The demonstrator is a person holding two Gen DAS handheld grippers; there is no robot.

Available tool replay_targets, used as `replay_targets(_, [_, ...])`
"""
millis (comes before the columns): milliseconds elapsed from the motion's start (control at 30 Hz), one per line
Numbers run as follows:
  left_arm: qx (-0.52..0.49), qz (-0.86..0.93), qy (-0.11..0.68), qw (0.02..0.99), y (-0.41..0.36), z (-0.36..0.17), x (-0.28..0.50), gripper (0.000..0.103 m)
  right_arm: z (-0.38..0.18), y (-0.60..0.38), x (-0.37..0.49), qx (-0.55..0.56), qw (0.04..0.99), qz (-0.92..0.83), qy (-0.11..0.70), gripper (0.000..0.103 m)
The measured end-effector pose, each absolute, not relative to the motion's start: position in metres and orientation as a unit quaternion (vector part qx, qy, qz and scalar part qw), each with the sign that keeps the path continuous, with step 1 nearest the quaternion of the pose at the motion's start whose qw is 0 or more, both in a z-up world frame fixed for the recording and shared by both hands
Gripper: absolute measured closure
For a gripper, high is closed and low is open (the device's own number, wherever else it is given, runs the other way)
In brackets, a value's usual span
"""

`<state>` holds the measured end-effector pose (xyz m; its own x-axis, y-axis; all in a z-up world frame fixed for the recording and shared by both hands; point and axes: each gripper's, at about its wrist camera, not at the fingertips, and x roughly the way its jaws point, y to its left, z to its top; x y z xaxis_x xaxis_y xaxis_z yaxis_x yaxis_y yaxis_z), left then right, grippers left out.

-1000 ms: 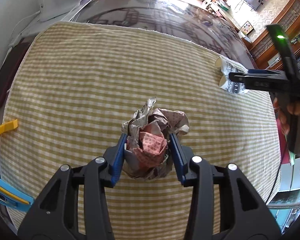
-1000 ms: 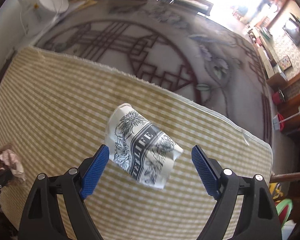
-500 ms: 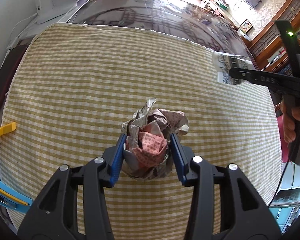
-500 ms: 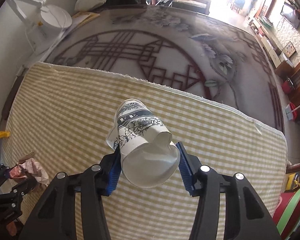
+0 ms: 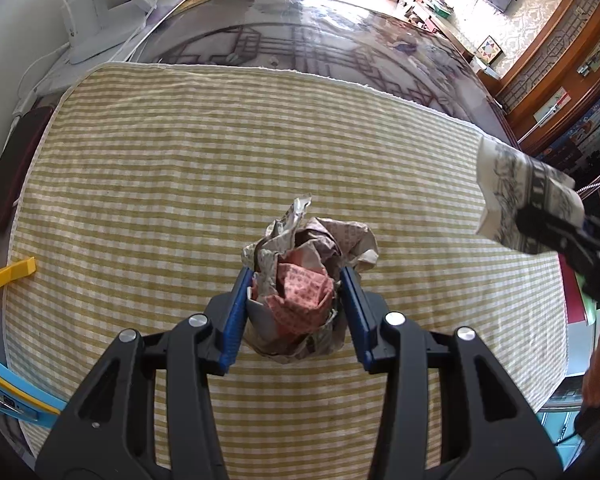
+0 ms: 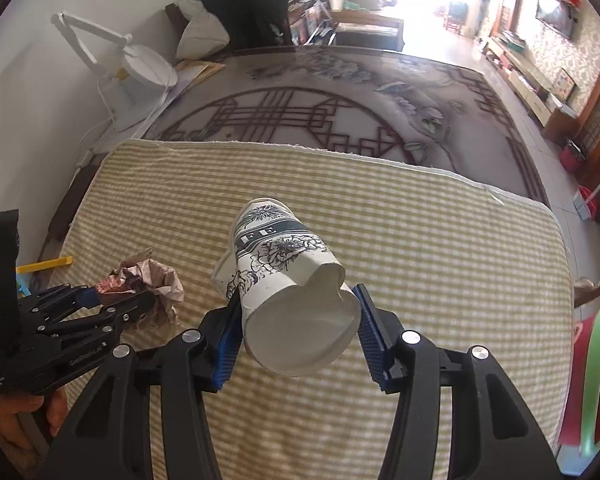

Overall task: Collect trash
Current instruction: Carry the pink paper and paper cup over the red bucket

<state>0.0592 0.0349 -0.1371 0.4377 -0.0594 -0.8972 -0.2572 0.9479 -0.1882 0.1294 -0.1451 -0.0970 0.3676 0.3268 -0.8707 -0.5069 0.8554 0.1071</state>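
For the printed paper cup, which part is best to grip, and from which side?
Grip the paper cup across its body near the open mouth, from above and behind, as the right gripper does now. The wall there has already dented between the pads, so a light squeeze should hold it.

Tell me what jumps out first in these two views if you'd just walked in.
Both tools are loaded: the left hand-held gripper clamps a crumpled paper wad at the middle of the checked cloth, and the right hand-held gripper pinches a crushed floral paper cup lifted above the cloth. Behind, the dark patterned tabletop stretches toward a white desk lamp.
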Motion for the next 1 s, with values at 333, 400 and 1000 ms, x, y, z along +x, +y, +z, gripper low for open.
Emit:
replay_targets(333, [-0.135,0.045,0.518,0.844,0.015,-0.126,0.060,0.061,-0.090,-0.169,0.111,-0.064,0.837,0.226,0.495,0.053])
replay_targets(400, [-0.134,0.045,0.516,0.845,0.013,-0.123,0.061,0.061,-0.088,-0.175,0.109,-0.060,0.840,0.221,0.492,0.053])
replay_targets(1000, [-0.114,0.031,0.489,0.864,-0.024,-0.093,0.064,0.061,-0.076,-0.217,0.096,-0.033,0.854,0.202,0.478,0.053])
